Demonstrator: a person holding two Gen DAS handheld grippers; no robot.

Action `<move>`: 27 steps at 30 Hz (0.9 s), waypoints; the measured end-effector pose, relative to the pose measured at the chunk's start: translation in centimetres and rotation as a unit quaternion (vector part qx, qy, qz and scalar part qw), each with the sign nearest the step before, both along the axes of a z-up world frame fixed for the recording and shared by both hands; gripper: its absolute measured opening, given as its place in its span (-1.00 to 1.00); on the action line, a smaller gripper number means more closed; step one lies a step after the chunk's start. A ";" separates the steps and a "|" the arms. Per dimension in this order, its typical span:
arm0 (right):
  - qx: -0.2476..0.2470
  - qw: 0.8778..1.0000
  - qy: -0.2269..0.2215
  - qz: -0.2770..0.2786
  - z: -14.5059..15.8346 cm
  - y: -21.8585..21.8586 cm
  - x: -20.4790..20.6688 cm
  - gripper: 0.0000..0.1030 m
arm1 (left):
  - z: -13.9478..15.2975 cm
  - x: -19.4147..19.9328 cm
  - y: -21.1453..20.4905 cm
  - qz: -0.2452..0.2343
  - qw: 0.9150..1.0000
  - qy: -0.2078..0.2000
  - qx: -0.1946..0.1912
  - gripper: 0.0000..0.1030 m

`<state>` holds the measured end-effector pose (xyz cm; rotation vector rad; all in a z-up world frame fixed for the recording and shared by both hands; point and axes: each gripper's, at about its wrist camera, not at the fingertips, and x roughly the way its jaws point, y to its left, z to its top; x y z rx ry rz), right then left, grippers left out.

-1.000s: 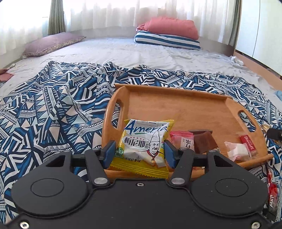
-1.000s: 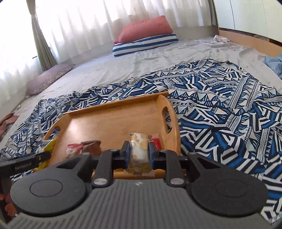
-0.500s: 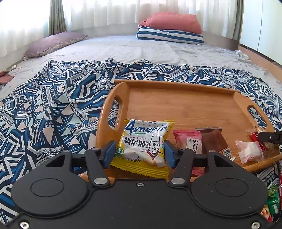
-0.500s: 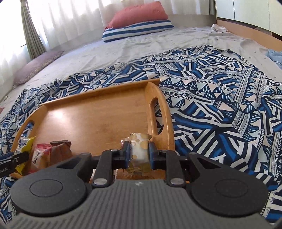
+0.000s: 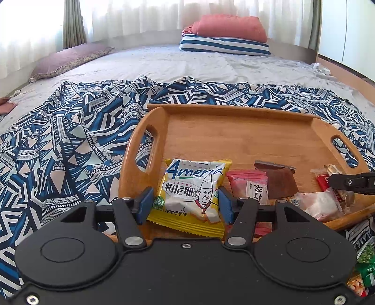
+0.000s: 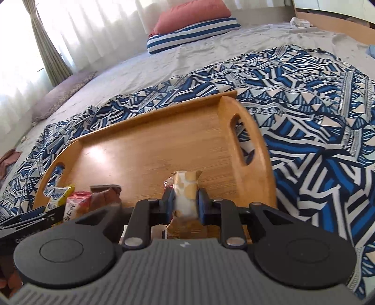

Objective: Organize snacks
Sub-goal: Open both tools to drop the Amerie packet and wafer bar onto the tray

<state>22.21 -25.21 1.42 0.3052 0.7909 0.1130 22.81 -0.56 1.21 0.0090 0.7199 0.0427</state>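
A wide bed (image 5: 187, 63) fills the room, its pale grey sheet running back to sheer white curtains (image 5: 145, 16) lit from behind. At the head lie a striped pillow (image 5: 222, 45) with a salmon-pink cushion (image 5: 229, 24) stacked on it, and a mauve pillow (image 5: 70, 58) sits off to the left side. A blue and white geometric blanket (image 5: 70, 140) is spread rumpled over the near half of the bed.

On that blanket rests a wooden tray (image 5: 234, 131) with a cut-out handle at each end; its far half is bare wood. The left tool (image 5: 185, 204) grips a yellow snack packet (image 5: 194, 187) by its sides, over the tray's near left corner. Just beside it lie a pink packet (image 5: 248, 183), a brown wrapper (image 5: 279, 180) and a pale wrapped sweet (image 5: 321, 201) along the near edge. The right tool (image 6: 186, 204) is clamped on a narrow cream and gold snack bar (image 6: 186, 187), held upright above the tray's near right part, close to the right handle. More packets (image 5: 365, 265) lie off the tray at the lower right.
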 end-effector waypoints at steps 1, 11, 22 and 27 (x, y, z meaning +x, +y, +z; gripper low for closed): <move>0.000 1.000 0.000 0.002 0.1 0.1 0.0 -0.50 | 0.0 0.0 0.0 0.000 1.000 0.000 0.001 0.08; -0.054 0.998 -0.006 -0.020 0.3 -1.0 0.0 -0.45 | -0.3 0.1 -0.4 0.001 1.000 0.004 0.007 0.13; -0.062 0.998 -0.009 -0.004 0.1 -0.4 -0.6 -0.45 | -0.2 -0.2 -0.6 -0.005 1.000 0.012 0.009 0.26; -0.061 0.998 -0.010 0.001 0.2 -0.2 -0.9 -0.37 | 0.5 -0.9 -0.2 -0.008 1.000 0.008 -0.002 0.46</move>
